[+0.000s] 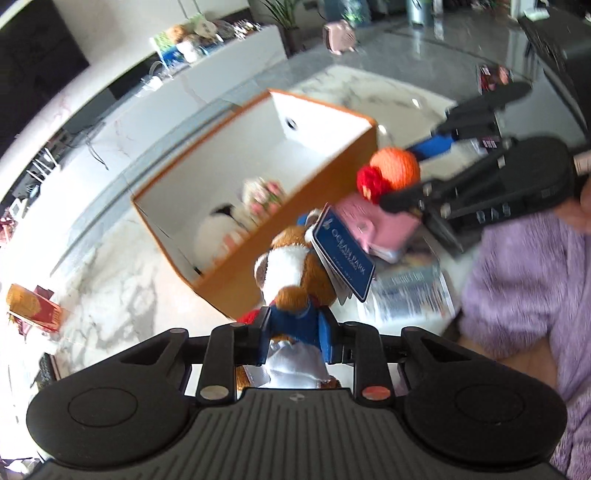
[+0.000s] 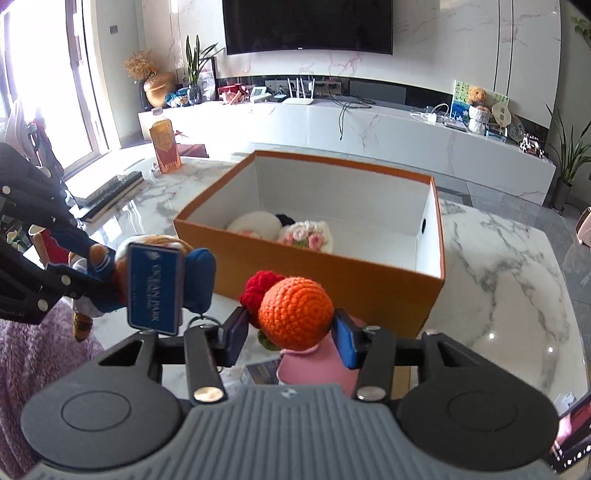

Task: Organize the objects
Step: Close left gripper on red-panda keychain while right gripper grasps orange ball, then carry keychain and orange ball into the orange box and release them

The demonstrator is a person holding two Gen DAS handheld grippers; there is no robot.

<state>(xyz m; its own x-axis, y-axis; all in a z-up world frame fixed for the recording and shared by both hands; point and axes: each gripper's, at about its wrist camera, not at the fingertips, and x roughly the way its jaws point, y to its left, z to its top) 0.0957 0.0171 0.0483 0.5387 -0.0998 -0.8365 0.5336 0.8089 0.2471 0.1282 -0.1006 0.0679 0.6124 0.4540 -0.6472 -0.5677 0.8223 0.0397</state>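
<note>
Beside box (image 2: pixel 332 291), held plush bear (image 1: pixel 295 273) head toward it.

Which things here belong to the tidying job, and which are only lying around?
Part of the job:
- plush bear, held in the left tool
- crochet doll, held in the right tool
- orange box, with soft toys already inside

Just lying about:
- red carton
- keyboard
- newspaper
- television
</note>
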